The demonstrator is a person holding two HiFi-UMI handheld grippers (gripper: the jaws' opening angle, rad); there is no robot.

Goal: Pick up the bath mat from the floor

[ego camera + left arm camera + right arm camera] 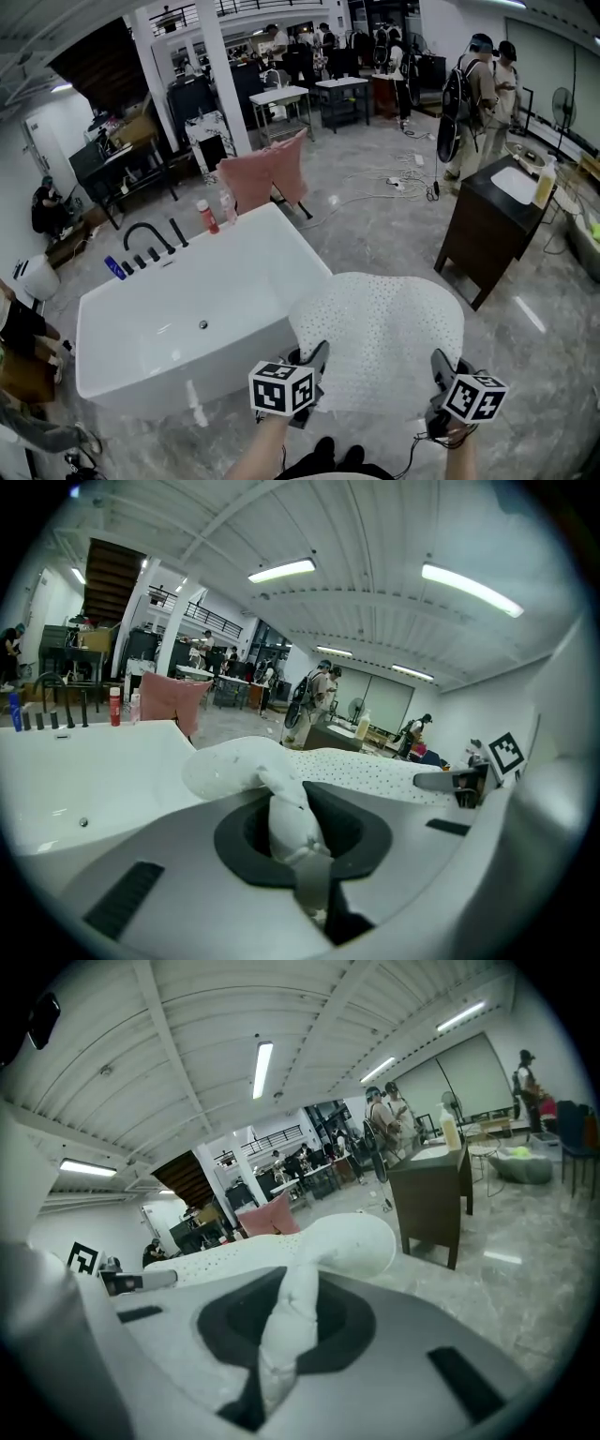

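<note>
The bath mat [380, 337] is held up off the floor beside the bathtub [112, 323], stretched between the left gripper [316, 356] and the right gripper [441, 367]. Each gripper's jaws are pinched tight on a bunched bit of the mat's near edge. Only narrow folds are gripped, so a fold could be pulled free by the hanging weight, or the far edge snagged on the tub rim.

I'm seeing a white bath mat [380, 337], speckled all over with small dark dots, beside a glossy white bathtub [178, 328]. The floor [394, 234] is grey, marble-veined. Pink towel [267, 173], red bottle [207, 216], blue bottle [114, 268], dark brown cabinet [483, 230]. Black-and-white square markers on my left gripper [317, 356] and right gripper [441, 366].
</note>
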